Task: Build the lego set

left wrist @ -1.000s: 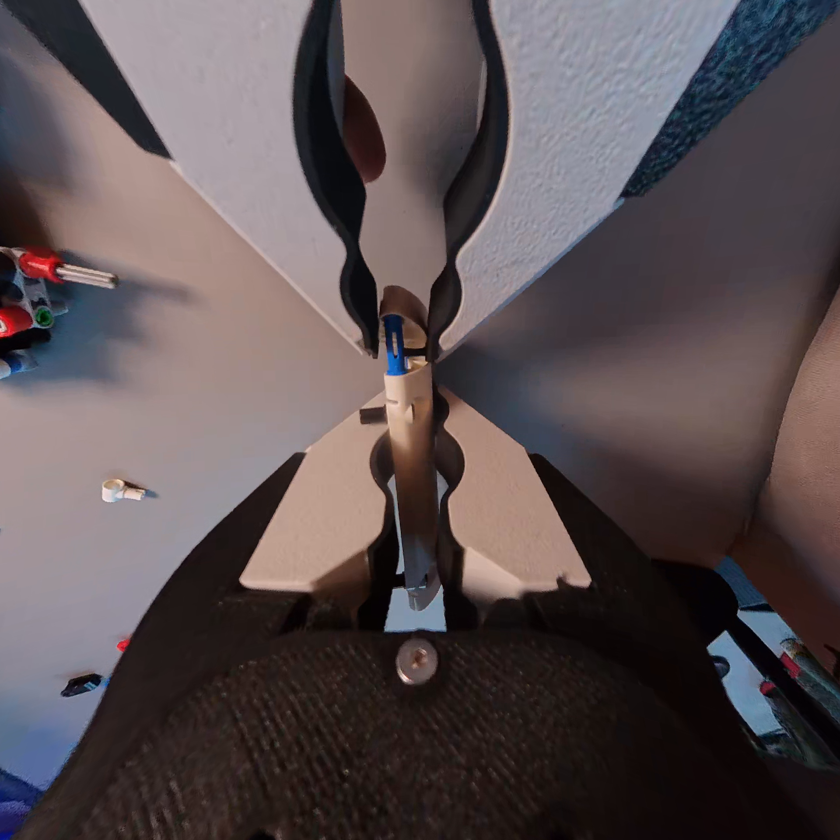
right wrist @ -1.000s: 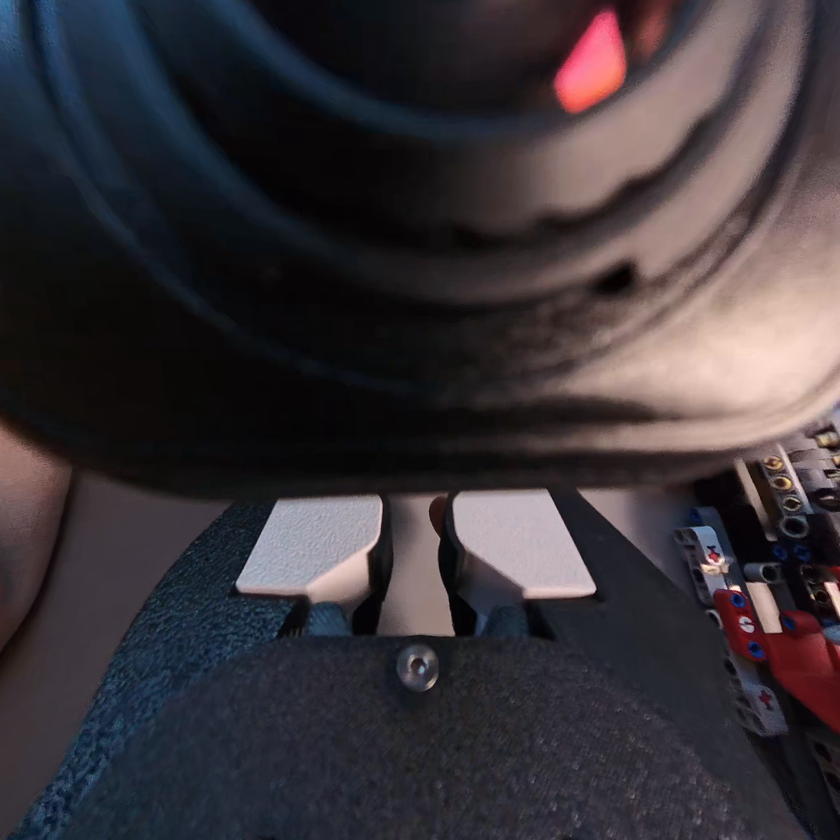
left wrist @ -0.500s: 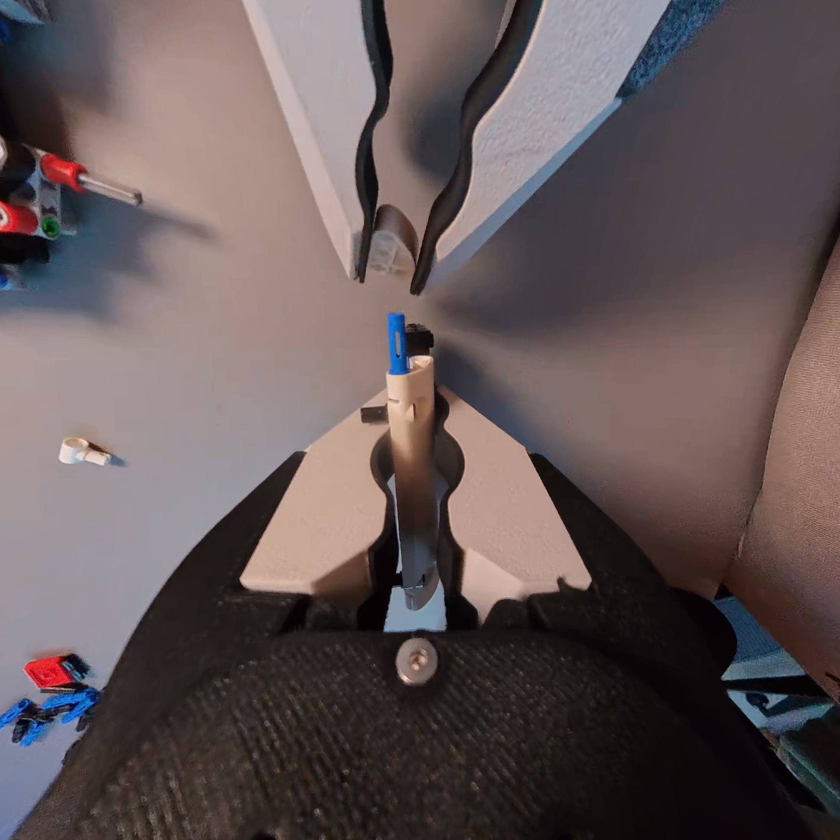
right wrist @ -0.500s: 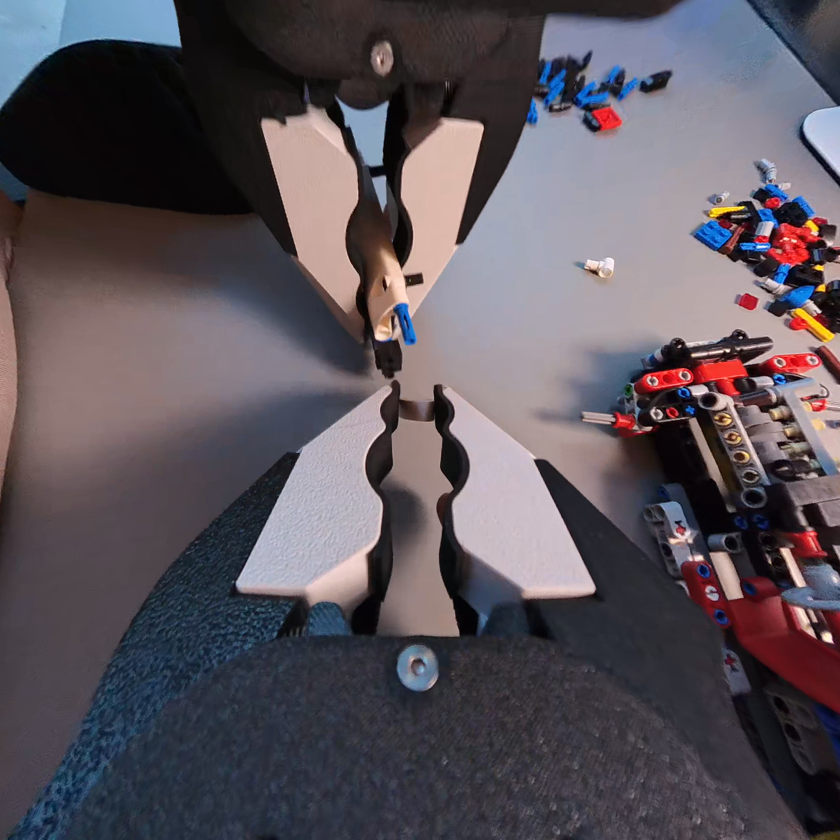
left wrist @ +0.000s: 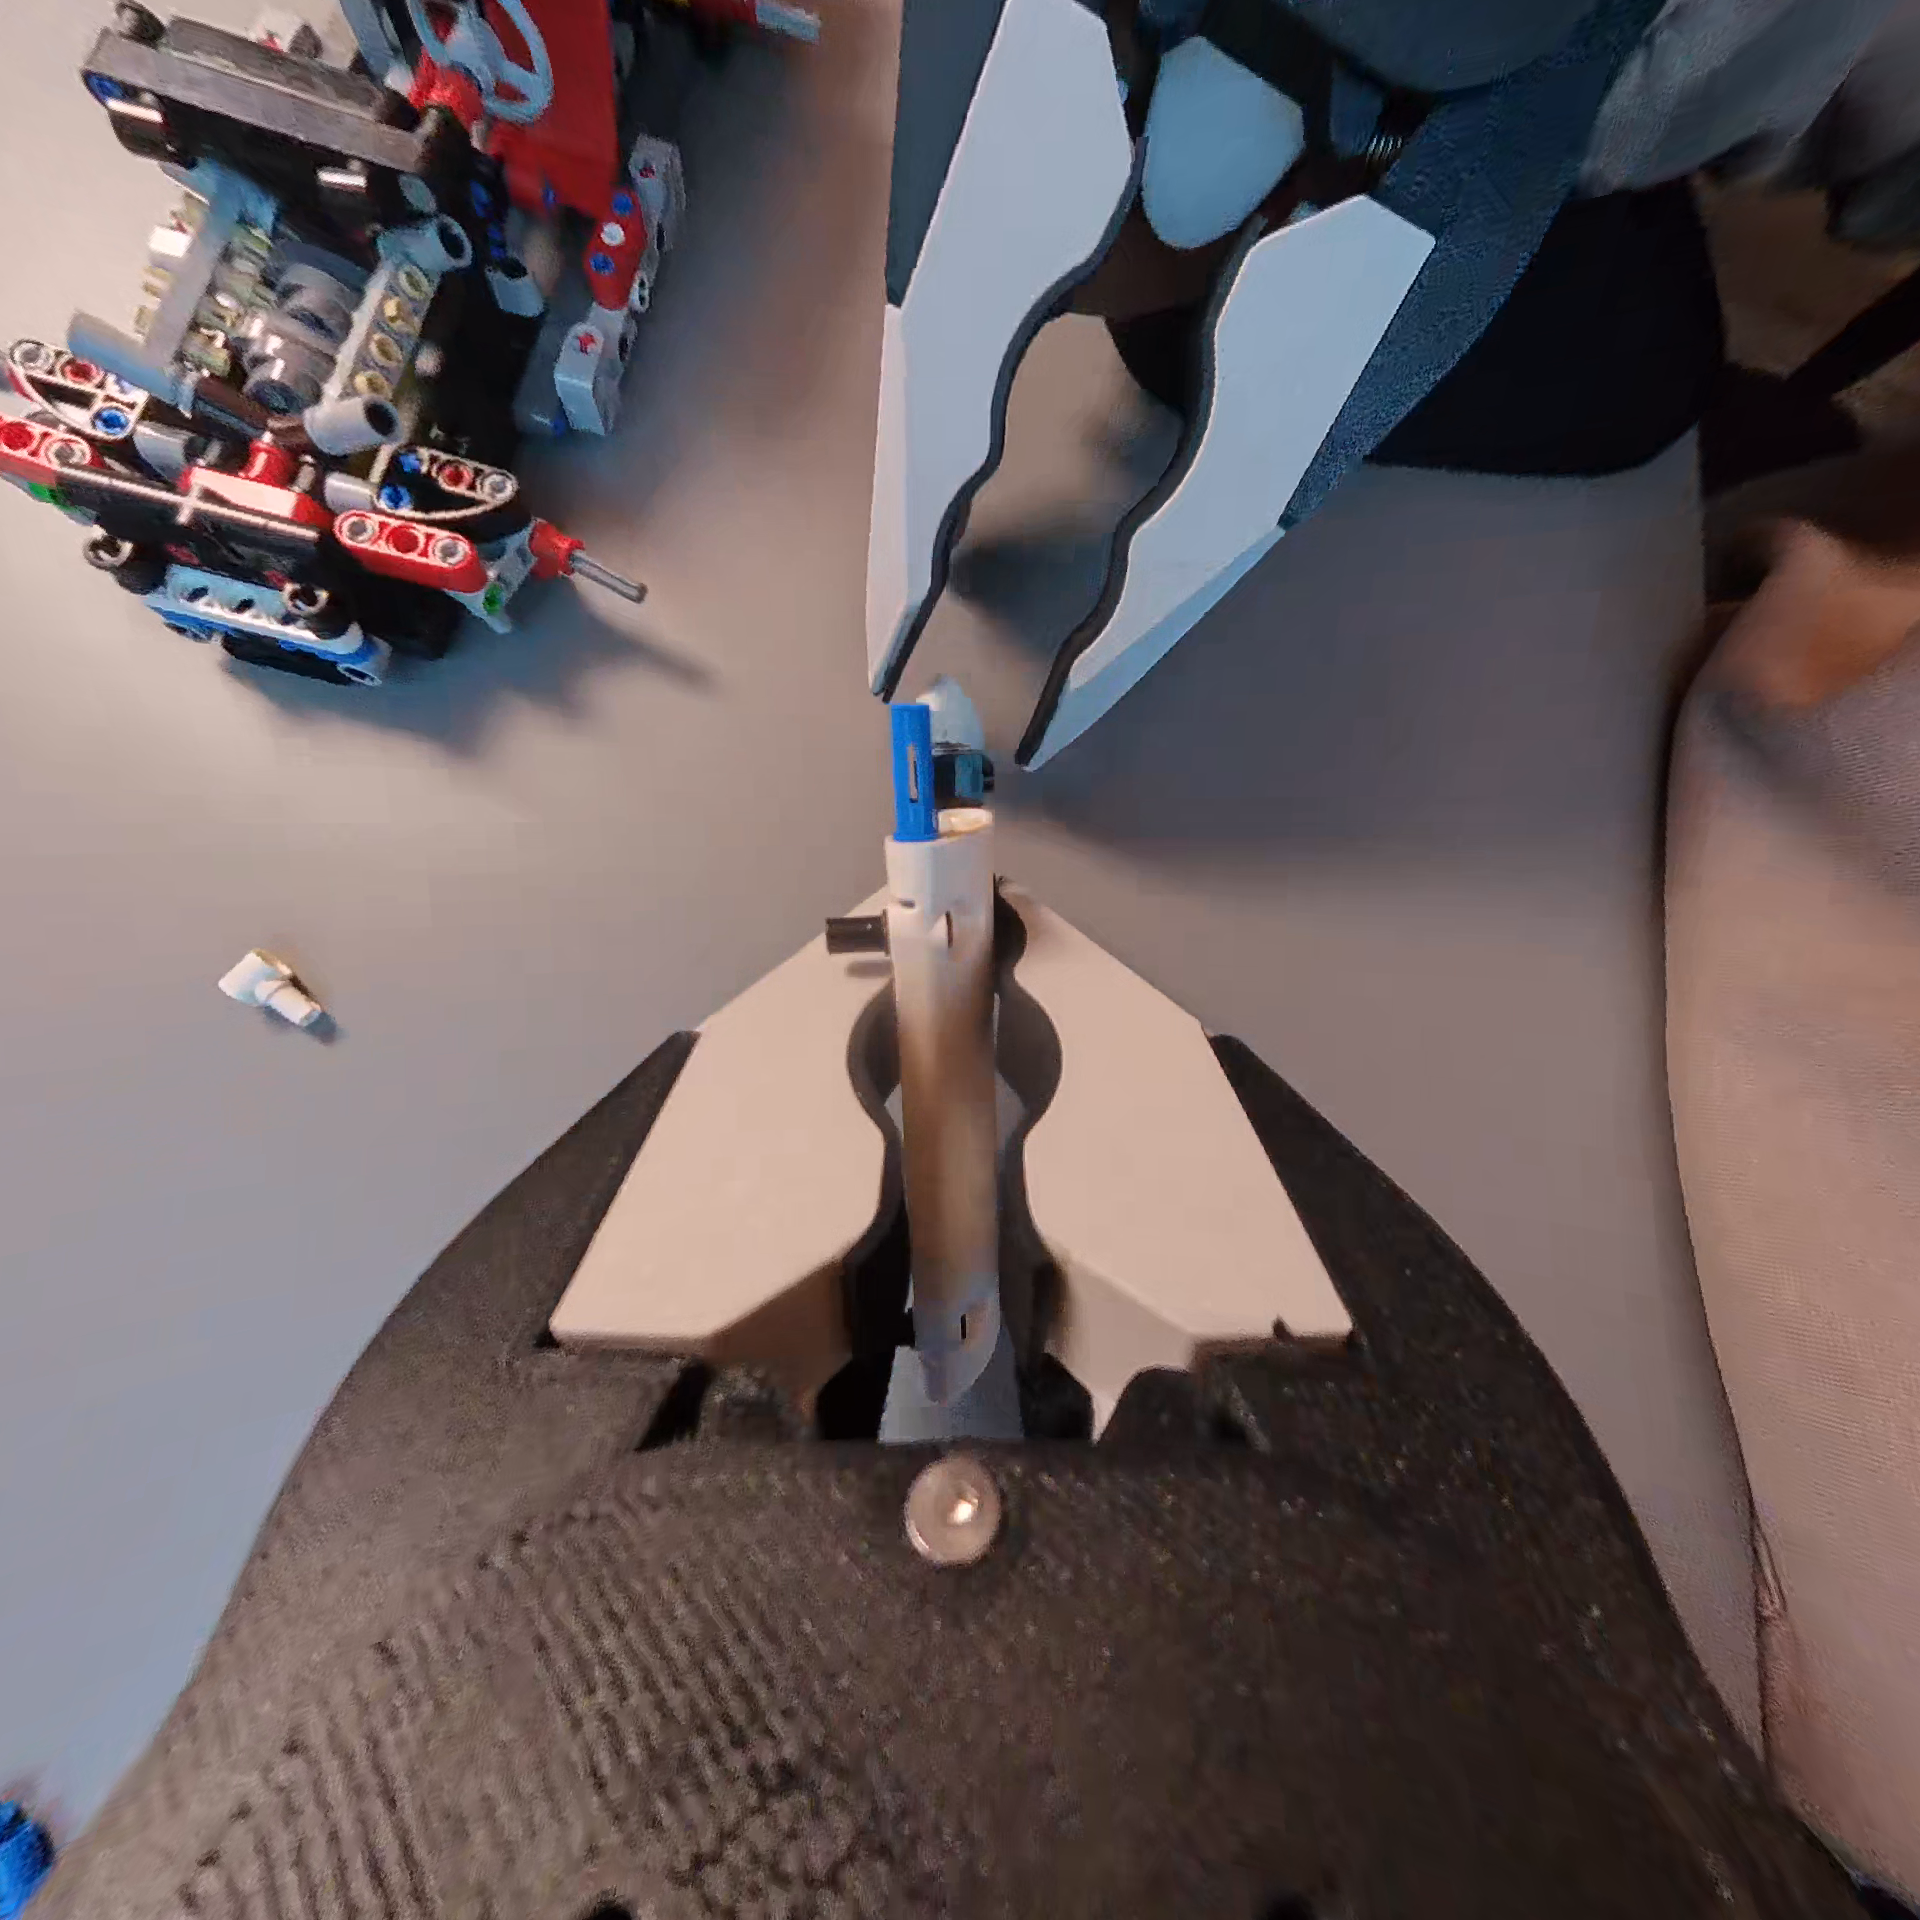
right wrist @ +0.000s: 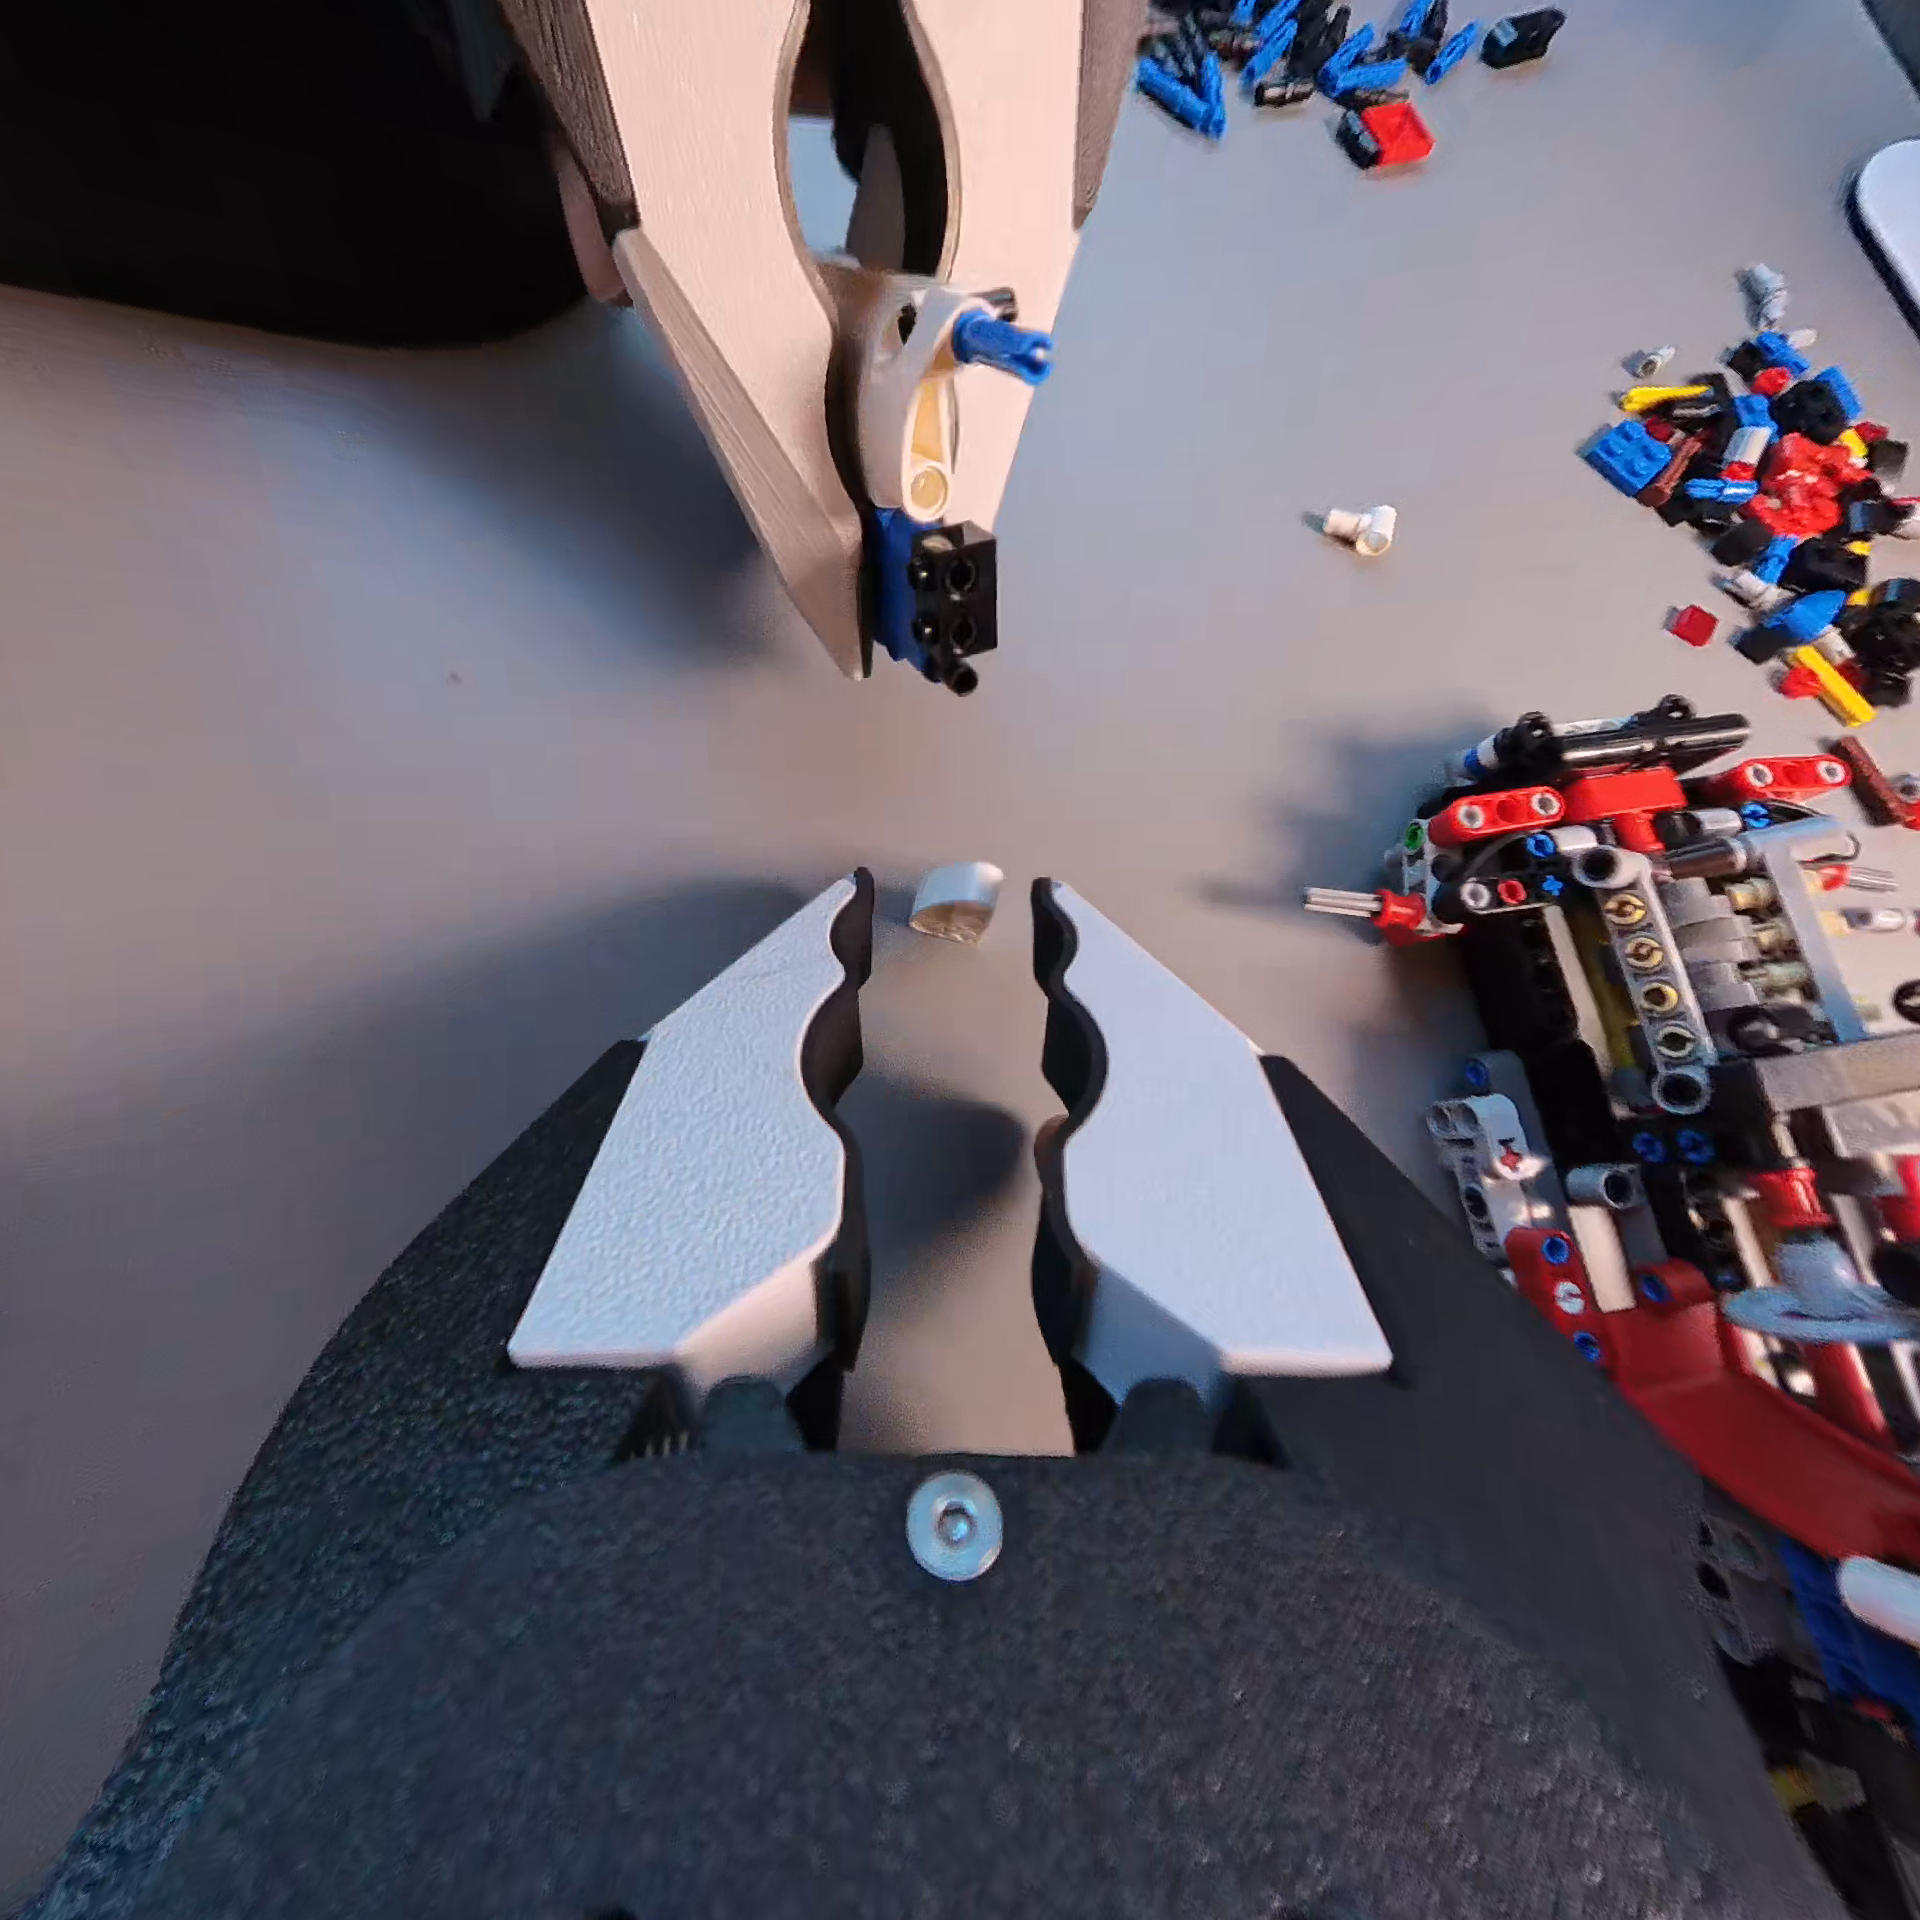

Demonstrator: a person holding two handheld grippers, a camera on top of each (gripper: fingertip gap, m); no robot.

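My left gripper is shut on a long white curved lego piece that carries a blue pin and a black brick at its far end. In the right wrist view this gripper hangs from the top with the black brick lowest. My right gripper is open. A small white curved piece sits loose between its tips, touching neither. In the left wrist view the right gripper faces mine just beyond the blue pin.
A partly built red, black and grey lego vehicle stands to the right, also in the left wrist view. Loose bricks, blue pins and a small white connector lie on the grey table. A sleeve is at right.
The two grippers were tip to tip, then drew apart. My right gripper's jaws have opened wider and let go of the small white piece. The left still holds its assembly.
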